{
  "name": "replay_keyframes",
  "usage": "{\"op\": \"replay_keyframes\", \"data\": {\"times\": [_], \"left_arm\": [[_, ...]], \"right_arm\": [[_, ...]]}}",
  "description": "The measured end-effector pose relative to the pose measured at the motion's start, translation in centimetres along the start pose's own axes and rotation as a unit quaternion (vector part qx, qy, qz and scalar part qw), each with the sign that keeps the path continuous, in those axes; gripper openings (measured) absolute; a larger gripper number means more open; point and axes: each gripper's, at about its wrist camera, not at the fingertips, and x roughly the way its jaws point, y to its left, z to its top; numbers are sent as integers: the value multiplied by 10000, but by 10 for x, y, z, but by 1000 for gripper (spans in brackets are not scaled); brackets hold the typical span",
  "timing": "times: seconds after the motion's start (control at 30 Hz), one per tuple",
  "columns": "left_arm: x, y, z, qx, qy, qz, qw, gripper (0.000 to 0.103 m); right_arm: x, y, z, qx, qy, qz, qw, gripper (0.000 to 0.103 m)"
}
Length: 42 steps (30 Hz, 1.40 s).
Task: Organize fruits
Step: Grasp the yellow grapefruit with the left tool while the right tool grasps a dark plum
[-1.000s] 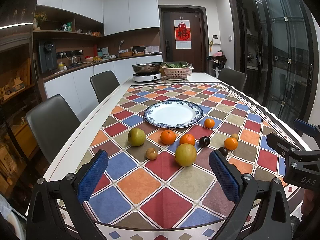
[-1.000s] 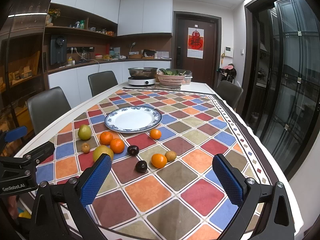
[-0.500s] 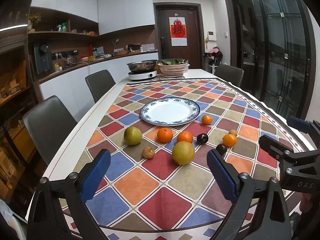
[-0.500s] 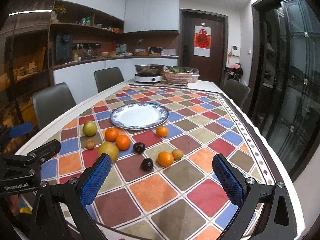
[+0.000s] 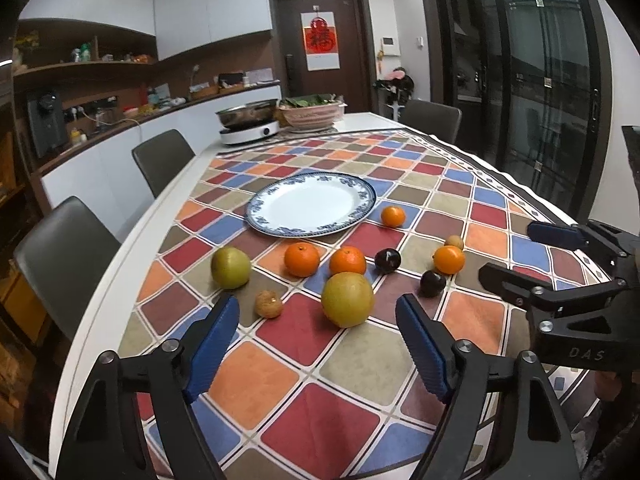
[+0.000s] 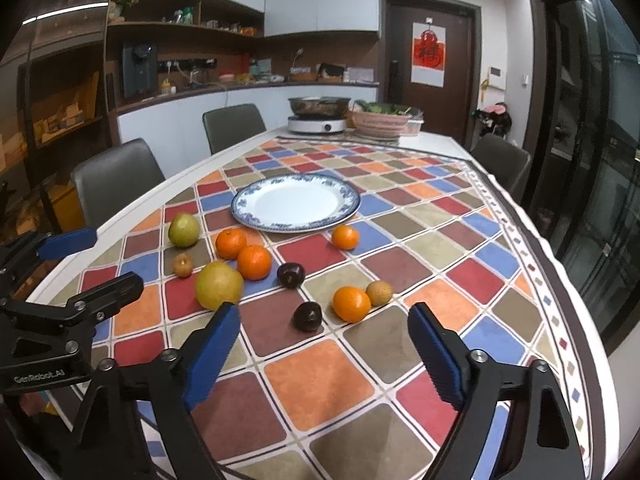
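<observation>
An empty blue-rimmed white plate [image 5: 312,206] [image 6: 296,202] sits mid-table on the checked cloth. In front of it lie several fruits: a large yellow pear [image 5: 347,299] [image 6: 219,285], a green pear [image 5: 231,267] [image 6: 183,230], several oranges [image 5: 302,259] [image 6: 351,303], two dark plums [image 5: 432,283] [image 6: 307,316] and small brown fruits [image 5: 269,303] [image 6: 379,293]. My left gripper [image 5: 318,338] hovers just short of the yellow pear, jaws closing, nothing between them. My right gripper [image 6: 324,344] hovers before a plum and an orange, jaws closing, also empty.
Grey chairs [image 5: 64,256] [image 6: 116,184] line the table's left side, another stands at the far right [image 6: 500,160]. A pan on a cooker [image 5: 248,124] and a basket of greens [image 5: 312,114] stand at the far end. Each gripper shows in the other's view.
Both grippers have dropped lower and come closer to the fruits, and both pairs of jaws have narrowed. The fruits and plate have not moved.
</observation>
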Motion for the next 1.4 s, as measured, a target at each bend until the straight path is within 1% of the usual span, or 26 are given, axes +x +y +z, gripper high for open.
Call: {"op": "replay_keyframes", "data": {"times": [0.27, 0.57, 0.73, 0.93, 1.1, 1.2, 1.33, 1.4], "left_arm": [[30, 2, 0, 49, 333, -285, 9990, 76], [63, -1, 0, 176, 698, -577, 9957, 74], [80, 0, 0, 261, 854, -699, 9936, 72], [93, -3, -1, 351, 993, -848, 9908, 70], [102, -2, 0, 319, 1089, -908, 9894, 68], [106, -3, 1, 331, 1099, -925, 9891, 67], [112, -3, 1, 271, 1159, -986, 9880, 62], [114, -3, 1, 212, 1204, -1032, 9871, 56]], "right_arm": [[30, 6, 0, -149, 385, 321, 9986, 63], [62, 5, -5, -80, 857, 480, 9951, 51], [78, 3, -7, -57, 1078, 536, 9927, 46], [90, 2, -7, -54, 1232, 590, 9906, 42], [96, 1, -7, -11, 1300, 632, 9895, 42], [99, 1, -7, 7, 1328, 642, 9891, 39], [103, -1, -7, 71, 1364, 698, 9882, 35], [104, -1, -6, 77, 1348, 702, 9884, 35]]}}
